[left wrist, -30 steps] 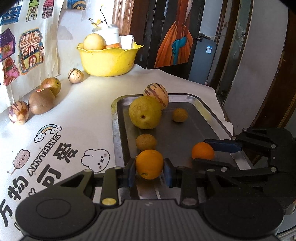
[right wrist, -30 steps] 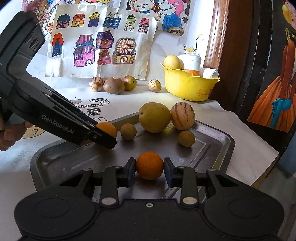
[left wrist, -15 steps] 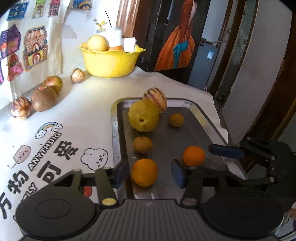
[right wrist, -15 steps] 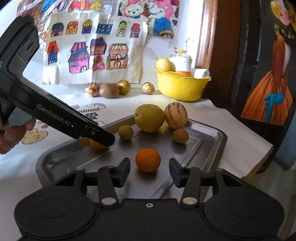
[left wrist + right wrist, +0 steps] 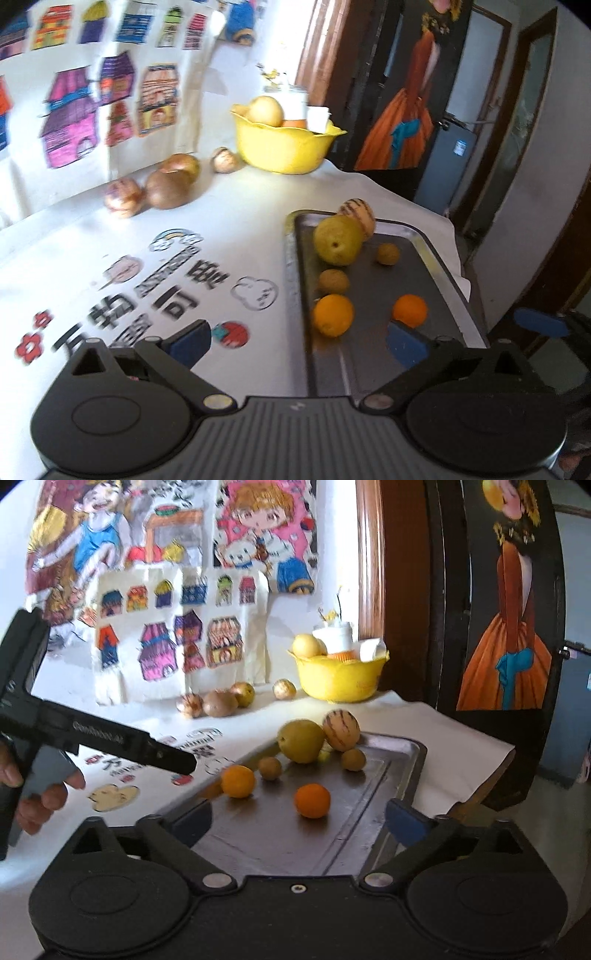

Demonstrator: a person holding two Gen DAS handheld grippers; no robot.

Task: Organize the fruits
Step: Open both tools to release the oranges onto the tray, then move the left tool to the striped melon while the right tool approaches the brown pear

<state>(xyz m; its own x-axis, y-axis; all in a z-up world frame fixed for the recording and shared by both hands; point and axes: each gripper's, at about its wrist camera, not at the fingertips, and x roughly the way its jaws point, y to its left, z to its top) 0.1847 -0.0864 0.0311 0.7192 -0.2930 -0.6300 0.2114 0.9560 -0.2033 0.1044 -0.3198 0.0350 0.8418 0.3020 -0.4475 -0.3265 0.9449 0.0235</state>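
Note:
A metal tray (image 5: 439, 258) (image 5: 406, 760) holds two oranges, a yellow pear (image 5: 338, 240) (image 5: 301, 740), a striped melon (image 5: 356, 212) (image 5: 340, 729) and two small brown fruits (image 5: 333, 281) (image 5: 388, 254). One orange (image 5: 332, 314) (image 5: 238, 781) lies by the tray's left rim, the other (image 5: 410, 310) (image 5: 312, 800) further right. My left gripper (image 5: 295, 345) is open and empty, raised and back from the tray; it shows in the right wrist view (image 5: 173, 760). My right gripper (image 5: 299, 821) is open and empty above the tray's near end.
A yellow bowl (image 5: 284, 147) (image 5: 338, 677) with fruit and a white cup stands at the back. Several loose fruits (image 5: 168, 188) (image 5: 218, 701) lie by the wall with drawings. The white printed cloth (image 5: 147, 266) covers the table, whose edge drops off right of the tray.
Both grippers let go of their oranges, opened wide and drew back and up. The oranges now lie on the tray. The left gripper swung left.

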